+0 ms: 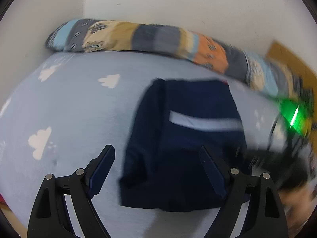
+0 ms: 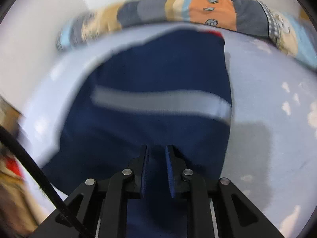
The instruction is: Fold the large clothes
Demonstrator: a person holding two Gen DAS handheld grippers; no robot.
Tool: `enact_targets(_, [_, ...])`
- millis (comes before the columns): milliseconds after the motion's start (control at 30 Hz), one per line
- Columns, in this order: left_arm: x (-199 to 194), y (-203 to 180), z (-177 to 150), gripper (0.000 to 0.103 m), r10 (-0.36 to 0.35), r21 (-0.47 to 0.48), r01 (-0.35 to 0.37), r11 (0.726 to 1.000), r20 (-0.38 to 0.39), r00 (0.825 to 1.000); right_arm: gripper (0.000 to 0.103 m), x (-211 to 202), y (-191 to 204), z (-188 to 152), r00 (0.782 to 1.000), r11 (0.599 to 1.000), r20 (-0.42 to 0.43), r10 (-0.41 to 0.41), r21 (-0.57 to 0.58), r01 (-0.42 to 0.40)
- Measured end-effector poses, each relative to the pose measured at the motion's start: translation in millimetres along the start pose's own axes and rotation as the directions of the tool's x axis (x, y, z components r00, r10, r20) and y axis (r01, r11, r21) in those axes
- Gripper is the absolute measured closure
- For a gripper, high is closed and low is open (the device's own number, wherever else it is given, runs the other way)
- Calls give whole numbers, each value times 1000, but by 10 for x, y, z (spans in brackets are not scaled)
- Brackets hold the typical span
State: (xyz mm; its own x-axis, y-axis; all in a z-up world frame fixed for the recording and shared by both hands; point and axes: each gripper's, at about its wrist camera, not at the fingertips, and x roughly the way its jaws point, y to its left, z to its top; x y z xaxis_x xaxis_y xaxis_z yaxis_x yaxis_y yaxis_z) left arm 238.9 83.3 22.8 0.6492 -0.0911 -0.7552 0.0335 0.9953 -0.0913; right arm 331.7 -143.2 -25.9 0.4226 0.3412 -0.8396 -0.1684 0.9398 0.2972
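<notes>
1. Bed covered with a pale blue, smooth cotton-looking sheet point(image 1: 83, 107) printed with white cloud shapes; it fills most of both views.
2. Folded dark navy garment point(image 1: 186, 138) of soft, matte fabric lies flat on the sheet in a rough rectangle, with a light grey reflective-looking band point(image 1: 204, 122) across its upper part. A small red patch shows at its far corner in the right wrist view.
3. Along the far edge of the bed, against the white wall point(image 1: 158, 2), lies a long rolled quilt point(image 1: 138, 35), patchwork in grey, tan, sky blue and orange with small printed motifs.
4. Left tool point(image 1: 158, 170): black, angular arms with dark blue ribbed pads, jaws spread wide. The left finger is over bare sheet, the right one over the garment's near part. Nothing gripped.
5. Right tool point(image 2: 156, 168): same build, jaws drawn close together with a narrow gap. It hangs over the near end of the navy garment; no cloth visibly pinched between the pads.
6. Heavy motion blur at the right edge of the left wrist view: a green glow point(image 1: 293, 115) and a dark shape, not identifiable.
7. A black cable point(image 2: 29, 168) crosses the lower left of the right wrist view.
</notes>
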Motion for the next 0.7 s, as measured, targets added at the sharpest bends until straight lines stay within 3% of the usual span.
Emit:
enact_targets(100, [134,-283,-94,17,3,90,-1,996,-22,1000,68,-167,-106,328,992,995,88,-95,-12,97])
enact_targets(333, [478,-382,-145,17,51,115,-40,993,-92,994,68,227,-197,1105,982,985,84,-169,-25,171])
enact_targets(400, [616,-295,-147,17,103,103,-90,991,-133,986,68,487,-205,1232,966,967,58,-250,-38,253])
enact_targets(467, [789,-182,-188,17,148,95,-132,987,-199,969,68,756,-328,1290,963,963,6,-268,-29,268])
enact_targets(533, [926,-77,-232,15,141,69,-127,989,-259,955,67,1103,-509,1258,944,950,-108,-311,-29,310])
enact_targets(633, [943,-27,-222,15,118,54,-108,993,-274,955,67,1102,-630,1284,960,964,-107,-260,25,264])
enact_targets(700, [860,-33,-197,15,122,48,-114,992,-241,963,65,907,-550,1300,969,971,-61,-238,5,239])
